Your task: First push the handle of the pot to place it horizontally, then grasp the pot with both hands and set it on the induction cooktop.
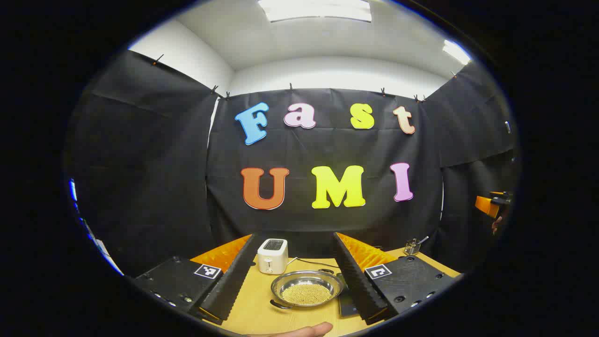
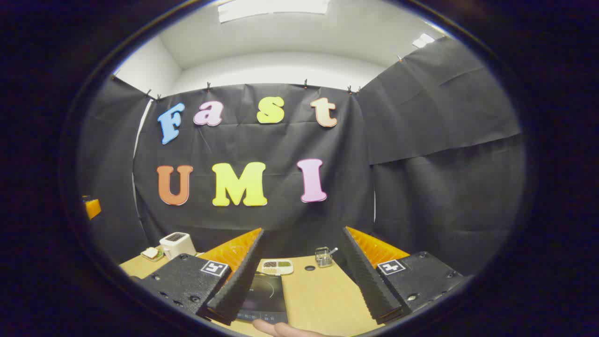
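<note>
Risk first, seen from the left gripper view: pot (image 1: 306, 289) on the wooden table (image 1: 255, 306), in the gap between the widely parted fingers of the left gripper (image 1: 295, 276), nothing held. Shallow, round, shiny steel, thin rim, a bed of small pale grains or a perforated pattern inside, hard to tell at this size. Dark loop handle (image 1: 280, 304) at the near-left rim, lying askew rather than level. Slippery metal on smooth wood: a push on that handle likely to spin or slide the whole pot instead of swinging the handle. Ribbed finger faces, some help for grip. White boxy toaster (image 1: 273, 255) just behind the pot, with a thin cord trailing beside it; a hard shove could knock the pot into either. Dark flat edge by the right finger, possibly the cooktop. A fingertip (image 1: 309, 330) at the bottom edge.

Right gripper view next: right gripper (image 2: 299, 276) also spread wide and empty, above bare table (image 2: 323, 299). Induction cooktop (image 2: 264, 295), flat glossy black glass, partly under the left finger; a metal base set down unevenly could skid or clack on it. Small divided dish (image 2: 277, 267) and clear glass cup (image 2: 323, 256) behind, close enough to clip on a high carry. Uneven two-sided lift likely to tip contents.
</note>
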`<state>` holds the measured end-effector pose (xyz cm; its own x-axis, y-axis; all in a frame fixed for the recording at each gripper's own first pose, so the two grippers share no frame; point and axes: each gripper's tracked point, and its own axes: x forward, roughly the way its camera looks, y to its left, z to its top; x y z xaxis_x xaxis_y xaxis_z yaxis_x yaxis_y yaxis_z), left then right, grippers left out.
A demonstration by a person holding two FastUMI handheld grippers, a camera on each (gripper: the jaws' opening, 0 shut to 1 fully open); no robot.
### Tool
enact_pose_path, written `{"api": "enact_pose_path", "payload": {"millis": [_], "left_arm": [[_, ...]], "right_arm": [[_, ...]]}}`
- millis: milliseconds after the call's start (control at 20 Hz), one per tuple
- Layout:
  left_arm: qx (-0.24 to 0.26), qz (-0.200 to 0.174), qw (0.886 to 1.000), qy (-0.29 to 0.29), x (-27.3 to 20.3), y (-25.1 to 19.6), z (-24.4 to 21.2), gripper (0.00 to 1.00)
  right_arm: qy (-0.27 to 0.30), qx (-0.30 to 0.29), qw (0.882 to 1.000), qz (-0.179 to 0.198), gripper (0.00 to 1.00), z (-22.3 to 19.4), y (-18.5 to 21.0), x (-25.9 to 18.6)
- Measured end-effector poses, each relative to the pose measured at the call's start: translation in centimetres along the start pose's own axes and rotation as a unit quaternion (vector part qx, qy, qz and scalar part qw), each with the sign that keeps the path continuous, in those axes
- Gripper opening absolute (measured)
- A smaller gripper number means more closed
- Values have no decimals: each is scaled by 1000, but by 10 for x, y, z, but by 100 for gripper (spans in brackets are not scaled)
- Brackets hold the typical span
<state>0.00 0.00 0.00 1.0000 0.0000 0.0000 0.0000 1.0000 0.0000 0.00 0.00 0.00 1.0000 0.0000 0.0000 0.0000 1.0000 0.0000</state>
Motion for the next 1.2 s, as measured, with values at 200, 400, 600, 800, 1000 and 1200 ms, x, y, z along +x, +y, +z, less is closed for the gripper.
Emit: {"api": "enact_pose_path", "payload": {"millis": [200,400,600,800,1000,1200], "left_arm": [[37,4,999,-2,-3,6,0,95],[26,-7,1000,1,-3,-4,-4,95],[16,-9,1000,8,2,-7,-13,96],[-3,-3,1000,26,13,-4,-30,96],[-6,10,997,73,30,6,-64,96],[-13,-13,991,132,49,-1,-102,78]], "right_arm": [[0,0,1000,2,96,2,-5,-4],[5,1,1000,4,96,-1,-7,-4],[15,6,1000,5,96,-9,-12,-2],[18,8,1000,9,96,-13,-12,-3],[14,4,1000,9,100,-15,-9,-1],[27,10,999,36,96,-26,8,-12]]}}
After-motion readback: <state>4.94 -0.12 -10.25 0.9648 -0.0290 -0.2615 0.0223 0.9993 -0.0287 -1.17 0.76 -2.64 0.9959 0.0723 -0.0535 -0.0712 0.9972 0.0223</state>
